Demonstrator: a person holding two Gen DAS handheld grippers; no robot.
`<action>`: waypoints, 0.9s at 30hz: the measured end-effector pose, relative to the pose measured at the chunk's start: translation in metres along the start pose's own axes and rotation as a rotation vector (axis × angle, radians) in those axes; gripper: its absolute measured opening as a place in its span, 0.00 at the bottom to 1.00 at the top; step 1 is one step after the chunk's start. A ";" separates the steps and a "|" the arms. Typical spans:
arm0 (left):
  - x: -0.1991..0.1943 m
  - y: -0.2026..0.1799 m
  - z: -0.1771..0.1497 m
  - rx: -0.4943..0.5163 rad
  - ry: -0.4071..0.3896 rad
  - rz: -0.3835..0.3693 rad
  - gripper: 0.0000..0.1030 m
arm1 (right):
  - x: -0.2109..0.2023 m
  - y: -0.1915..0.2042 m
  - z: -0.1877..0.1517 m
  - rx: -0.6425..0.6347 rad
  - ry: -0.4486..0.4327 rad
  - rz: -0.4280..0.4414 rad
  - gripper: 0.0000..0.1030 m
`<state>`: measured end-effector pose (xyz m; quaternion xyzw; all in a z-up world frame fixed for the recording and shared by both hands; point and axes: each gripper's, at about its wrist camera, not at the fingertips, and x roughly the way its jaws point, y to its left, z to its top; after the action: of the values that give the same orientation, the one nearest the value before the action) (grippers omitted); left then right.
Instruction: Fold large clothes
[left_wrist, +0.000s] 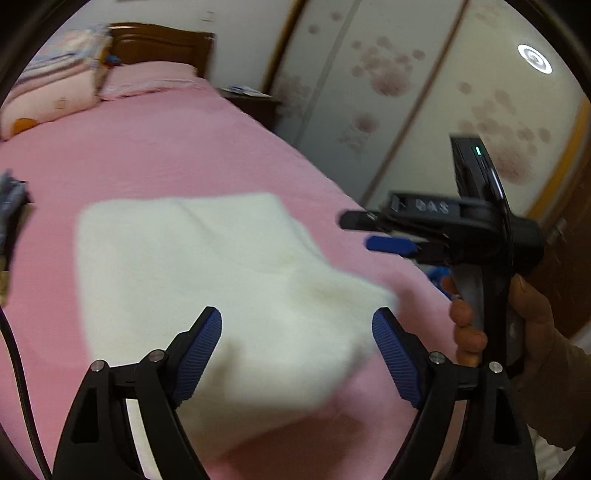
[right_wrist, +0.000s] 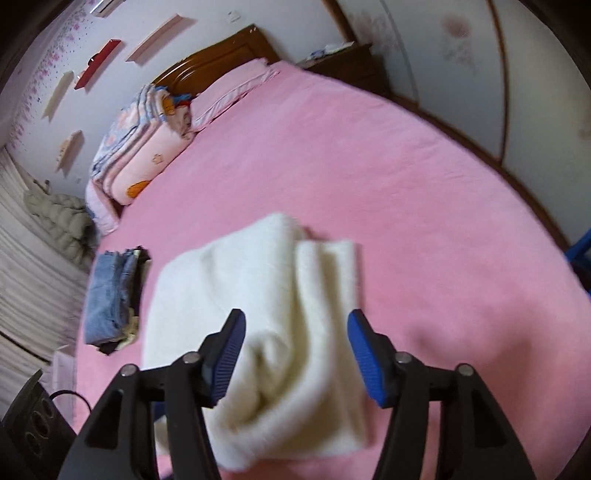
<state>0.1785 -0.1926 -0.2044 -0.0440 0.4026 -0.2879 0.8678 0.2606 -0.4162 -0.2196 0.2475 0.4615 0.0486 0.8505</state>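
On pink bed (right_wrist: 406, 177), folded white garment (right_wrist: 258, 314) lies under/btwn both claws, left claw (left_wrist: 297, 345) & right claw (right_wrist: 295, 356) spread apart, empty.

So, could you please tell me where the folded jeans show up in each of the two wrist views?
Left wrist view: only a blurred blue-grey sliver of the jeans at the far left edge, on the pink bed.
Right wrist view: the jeans lie in plain sight at lower left, on a small pile beside the white garment.
Shared landmark: the white garment sits centre in both views, with the jeans to its left.
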 end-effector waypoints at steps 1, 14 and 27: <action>-0.003 0.014 0.004 -0.022 -0.011 0.039 0.83 | 0.007 -0.001 0.005 0.001 0.014 0.006 0.60; 0.034 0.088 -0.011 -0.213 0.095 0.200 0.88 | 0.114 -0.013 0.047 0.005 0.221 0.149 0.60; 0.039 0.077 -0.007 -0.138 0.099 0.258 0.96 | 0.135 0.013 0.074 -0.203 0.209 0.217 0.27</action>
<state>0.2297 -0.1484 -0.2593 -0.0374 0.4662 -0.1476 0.8715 0.3990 -0.3912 -0.2826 0.2022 0.5106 0.2119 0.8084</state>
